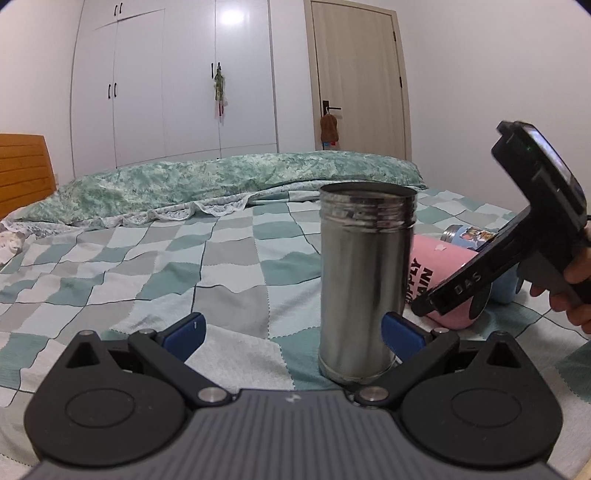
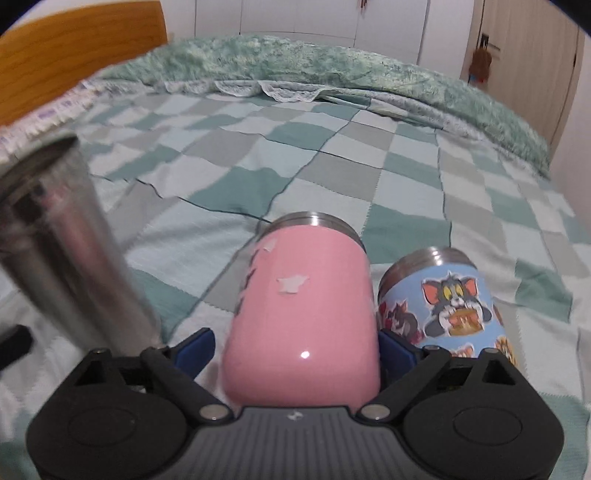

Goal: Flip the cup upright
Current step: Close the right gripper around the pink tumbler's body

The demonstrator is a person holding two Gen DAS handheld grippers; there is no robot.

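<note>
Soft, even indoor light is filling both fisheye views; glare is shining off the wardrobe doors (image 1: 229, 22), edges are bowing, and the steel cup (image 2: 70, 251) is blurring.

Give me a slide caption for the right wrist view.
Open right hand-held gripper straddles a pink cup lying on the checkered bedspread, beside a cartoon-printed cup.

Steel cup (image 1: 364, 284) stands left of two lying cups (image 2: 303, 317).

The right gripper (image 2: 293, 349) has its blue fingers (image 2: 397, 350) spread around the base of a pink cup (image 2: 301, 314) lying on the checked bedspread (image 2: 332, 162). Just right lies a cartoon-cat cup (image 2: 443, 295); left, a blurred steel cup (image 2: 62, 240) stands.
</note>
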